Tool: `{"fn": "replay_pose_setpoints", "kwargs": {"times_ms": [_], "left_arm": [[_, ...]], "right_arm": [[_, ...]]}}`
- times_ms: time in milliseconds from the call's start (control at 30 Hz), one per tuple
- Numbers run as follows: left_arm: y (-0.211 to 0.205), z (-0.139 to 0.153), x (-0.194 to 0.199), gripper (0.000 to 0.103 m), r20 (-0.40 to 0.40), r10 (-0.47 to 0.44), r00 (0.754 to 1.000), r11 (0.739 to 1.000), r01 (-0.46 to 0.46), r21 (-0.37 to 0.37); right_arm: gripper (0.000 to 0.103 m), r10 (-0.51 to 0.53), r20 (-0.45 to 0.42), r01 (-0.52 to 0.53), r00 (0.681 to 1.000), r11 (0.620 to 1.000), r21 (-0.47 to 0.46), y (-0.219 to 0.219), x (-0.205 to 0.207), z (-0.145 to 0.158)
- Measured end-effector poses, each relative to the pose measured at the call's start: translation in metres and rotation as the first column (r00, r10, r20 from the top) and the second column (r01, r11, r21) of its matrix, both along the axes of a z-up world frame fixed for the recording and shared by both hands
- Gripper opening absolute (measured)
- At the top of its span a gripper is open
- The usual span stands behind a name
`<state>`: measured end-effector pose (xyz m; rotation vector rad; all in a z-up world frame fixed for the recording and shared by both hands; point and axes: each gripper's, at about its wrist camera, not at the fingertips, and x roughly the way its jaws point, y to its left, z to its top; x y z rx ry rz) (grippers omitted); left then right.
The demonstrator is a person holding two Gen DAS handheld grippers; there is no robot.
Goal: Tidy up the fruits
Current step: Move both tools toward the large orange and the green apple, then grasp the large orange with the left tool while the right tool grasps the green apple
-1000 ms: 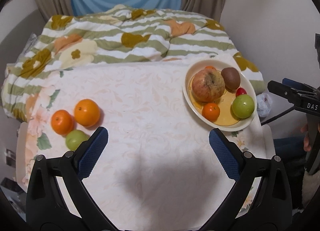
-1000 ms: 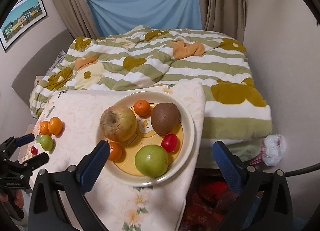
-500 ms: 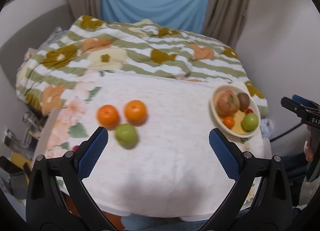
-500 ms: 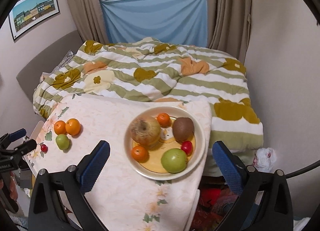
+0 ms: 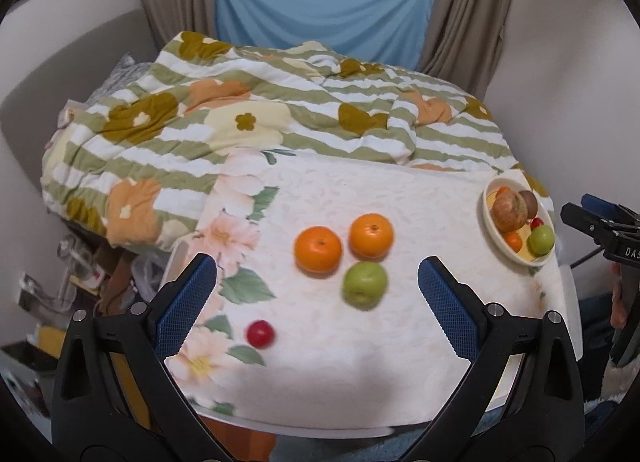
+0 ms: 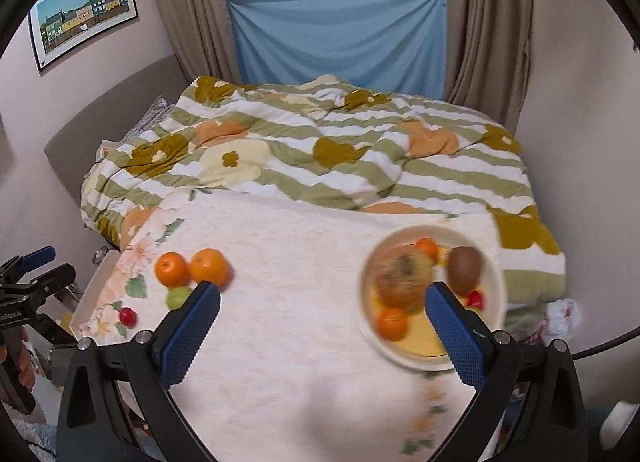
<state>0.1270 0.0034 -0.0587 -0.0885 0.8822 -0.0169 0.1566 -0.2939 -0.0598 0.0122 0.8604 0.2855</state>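
Two oranges (image 5: 318, 249) (image 5: 371, 235), a green apple (image 5: 365, 283) and a small red fruit (image 5: 260, 333) lie loose on the floral tablecloth (image 5: 360, 362). My left gripper (image 5: 316, 294) hovers open just in front of them, holding nothing. A cream plate (image 6: 496, 294) at the table's right end holds a large brownish apple (image 6: 402, 278), a kiwi (image 6: 464, 268), small oranges (image 6: 393, 323), a red fruit and a partly hidden green apple. My right gripper (image 6: 322, 318) is open and empty, its right finger (image 6: 456, 338) overlapping the plate in view.
A striped flowered duvet (image 5: 280, 110) covers the bed behind the table. Curtains and a blue cloth (image 6: 340, 38) hang at the window. Clutter (image 5: 72, 282) sits on the floor left of the table. A white bag (image 6: 560, 318) lies right of the table.
Both grippers have drawn back and up from the table. The left view has swung left, bringing the loose fruit between its fingers. The right view has swung left, moving the plate to the right.
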Motion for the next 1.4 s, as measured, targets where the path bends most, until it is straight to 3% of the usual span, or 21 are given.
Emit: {"fn": "replay_pose_setpoints", "kwargs": {"times_ms": [300, 500, 600, 833, 1033, 1233, 1400], "left_arm": [[0.044, -0.025, 0.036, 0.103, -0.065, -0.136, 0.989, 0.991, 0.135, -0.014], [0.058, -0.053, 0.067, 0.103, -0.121, -0.243, 0.962, 0.97, 0.242, -0.026], [0.058, -0.068, 0.082, 0.103, -0.148, -0.305, 0.941, 0.952, 0.304, -0.027], [0.038, -0.111, 0.109, 0.103, -0.232, -0.463, 0.855, 0.884, 0.465, -0.053], [0.018, -0.138, 0.122, 0.098, -0.281, -0.535, 0.797, 0.839, 0.54, -0.068], [0.006, -0.154, 0.132, 0.095, -0.301, -0.572, 0.763, 0.813, 0.576, -0.085], [-0.002, -0.162, 0.138, 0.077, -0.314, -0.598, 0.737, 0.793, 0.6, -0.101]], "right_arm": [[0.102, 0.033, -0.055, -0.033, 0.998, 0.999, -0.009, 0.074, -0.005, -0.035], [0.102, 0.019, -0.11, -0.02, 0.994, 1.0, -0.007, 0.109, -0.007, -0.065], [0.102, 0.001, -0.134, -0.001, 0.991, 1.0, -0.003, 0.118, -0.008, -0.08], [0.102, -0.017, -0.198, 0.018, 0.98, 1.0, 0.003, 0.134, -0.011, -0.111], [0.102, -0.035, -0.225, 0.034, 0.974, 0.999, -0.007, 0.139, -0.016, -0.129], [0.098, -0.037, -0.24, 0.038, 0.97, 0.999, -0.001, 0.146, -0.014, -0.138], [0.097, -0.037, -0.248, 0.036, 0.968, 0.999, -0.007, 0.151, -0.01, -0.143]]}}
